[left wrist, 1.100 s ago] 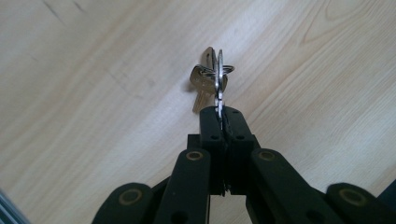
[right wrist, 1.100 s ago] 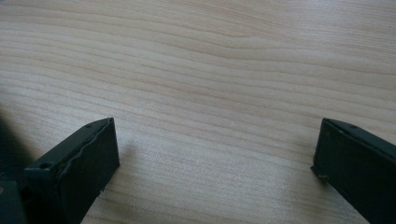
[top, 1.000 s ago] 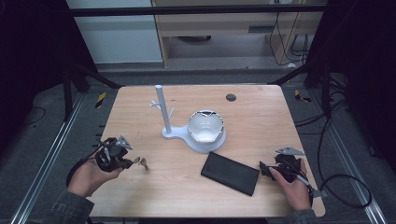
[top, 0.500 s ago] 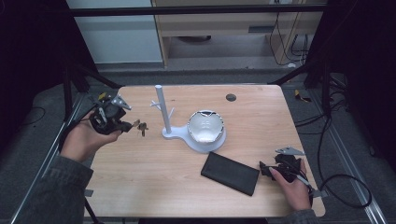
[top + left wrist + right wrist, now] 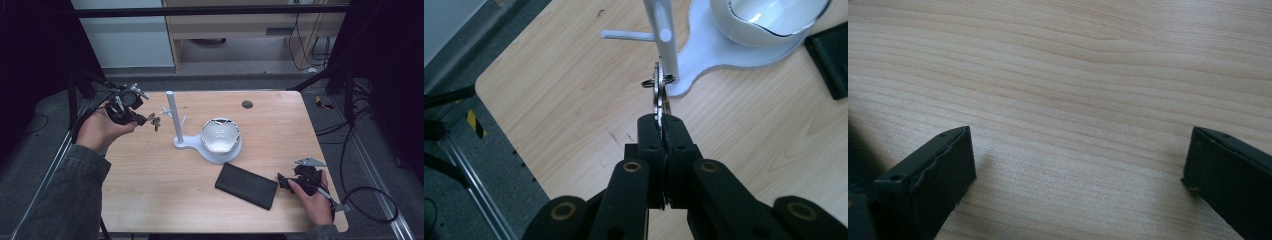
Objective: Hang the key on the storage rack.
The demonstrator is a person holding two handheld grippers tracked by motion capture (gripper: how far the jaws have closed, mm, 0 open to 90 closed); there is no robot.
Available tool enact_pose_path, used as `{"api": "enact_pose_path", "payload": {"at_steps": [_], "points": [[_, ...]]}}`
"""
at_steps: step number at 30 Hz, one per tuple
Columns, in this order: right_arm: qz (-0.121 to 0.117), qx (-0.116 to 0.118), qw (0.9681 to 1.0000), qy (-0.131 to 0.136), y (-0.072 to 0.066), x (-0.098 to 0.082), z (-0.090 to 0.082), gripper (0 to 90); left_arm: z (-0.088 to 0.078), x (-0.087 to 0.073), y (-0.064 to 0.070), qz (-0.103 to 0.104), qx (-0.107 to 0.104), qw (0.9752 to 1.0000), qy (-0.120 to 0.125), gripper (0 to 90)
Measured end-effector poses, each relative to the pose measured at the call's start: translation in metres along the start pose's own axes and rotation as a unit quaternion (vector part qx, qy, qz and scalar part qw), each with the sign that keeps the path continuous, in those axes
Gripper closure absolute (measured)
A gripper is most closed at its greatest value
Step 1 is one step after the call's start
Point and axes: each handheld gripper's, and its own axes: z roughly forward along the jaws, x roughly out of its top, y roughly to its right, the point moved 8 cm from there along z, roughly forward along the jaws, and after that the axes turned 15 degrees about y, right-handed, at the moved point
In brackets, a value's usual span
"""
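Since a second ago we have lifted the left tool (image 5: 142,119) off the near-left part of the counter (image 5: 150,200) and carried it far and left, level with the white stand (image 5: 175,120). Its jaws are clamped tight on the keys (image 5: 658,95), which hang just left of the stand's post, near its side pegs. We judge the risk to be a miss: the ring could slip past a peg, or knock the light stand and the bowl (image 5: 220,136) on its base. Our right tool (image 5: 291,181) rests wide open and empty at the near right, beside the black wallet (image 5: 246,185).
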Motion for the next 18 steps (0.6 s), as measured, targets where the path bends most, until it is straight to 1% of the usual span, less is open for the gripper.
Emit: {"api": "enact_pose_path", "payload": {"at_steps": [2, 5, 18], "points": [[-0.001, 0.0, 1.0, -0.001, 0.0, 0.0, 0.0, 0.3, 0.002, 0.001, -0.002, -0.002, 0.002, 1.0, -0.001, 88.0], [-0.001, 0.0, 1.0, -0.001, 0.0, 0.0, 0.0, 0.3, 0.004, 0.003, -0.004, -0.008, -0.002, 1.0, 0.002, 88.0], [-0.002, 0.0, 1.0, -0.001, 0.0, 0.0, 0.0, 0.4, 0.006, 0.016, 0.005, 0.008, -0.005, 0.9999, 0.006, 88.0]]}}
